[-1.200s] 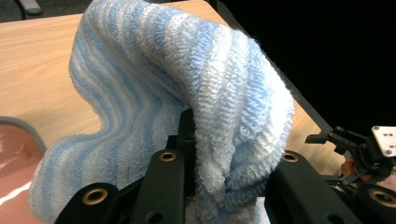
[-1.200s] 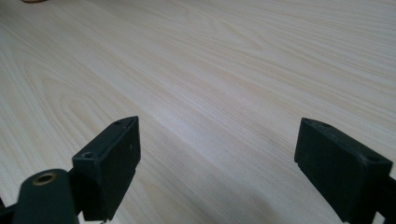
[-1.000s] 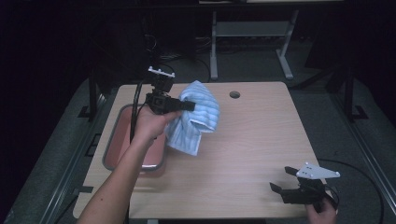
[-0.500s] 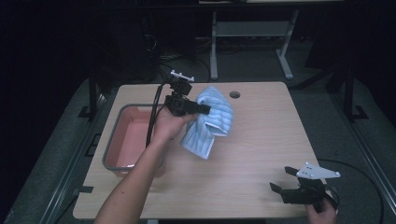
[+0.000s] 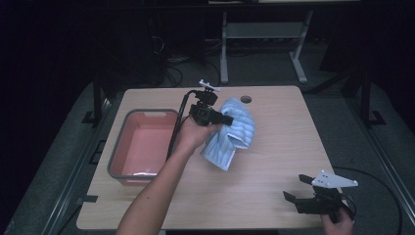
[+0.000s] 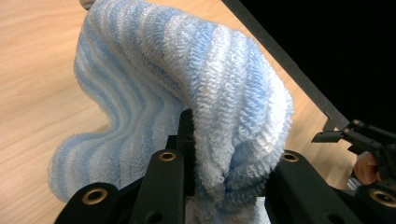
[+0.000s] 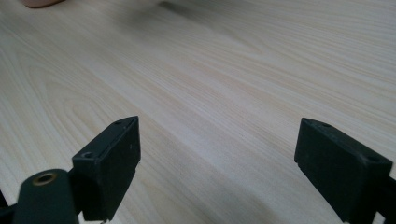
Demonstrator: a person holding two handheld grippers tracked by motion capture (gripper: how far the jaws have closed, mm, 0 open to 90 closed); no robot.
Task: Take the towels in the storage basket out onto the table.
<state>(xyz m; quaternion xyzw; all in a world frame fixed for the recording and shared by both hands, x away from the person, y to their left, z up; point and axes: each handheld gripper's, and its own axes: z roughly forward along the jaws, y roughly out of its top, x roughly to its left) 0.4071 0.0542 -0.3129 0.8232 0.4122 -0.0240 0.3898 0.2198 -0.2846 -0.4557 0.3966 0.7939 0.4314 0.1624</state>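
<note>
The worktop [image 5: 274, 161] is a pale wood surface, with a small round hole [image 5: 246, 99] near its far edge. Its right half and near strip lie bare, giving open room between the two hands. On its left side stands a grey-rimmed tub [image 5: 117, 152] with a pink inside; a small pale patch shows at its near wall, too unclear to name.

Just right of the tub, near the worktop's middle, hangs the towel [image 5: 235, 134], a blue-and-white striped terry cloth, bunched and folded over itself, its lower end resting on the wood. The left hand-held gripper [image 5: 226, 119] is clamped on a thick fold of it; in the left gripper view the looped pile bulges between the black jaws [image 6: 229, 172].

At the near right corner, well apart from the towel, the right hand-held gripper [image 5: 293, 188] rests low over bare wood with its jaws spread wide and nothing between them.
</note>
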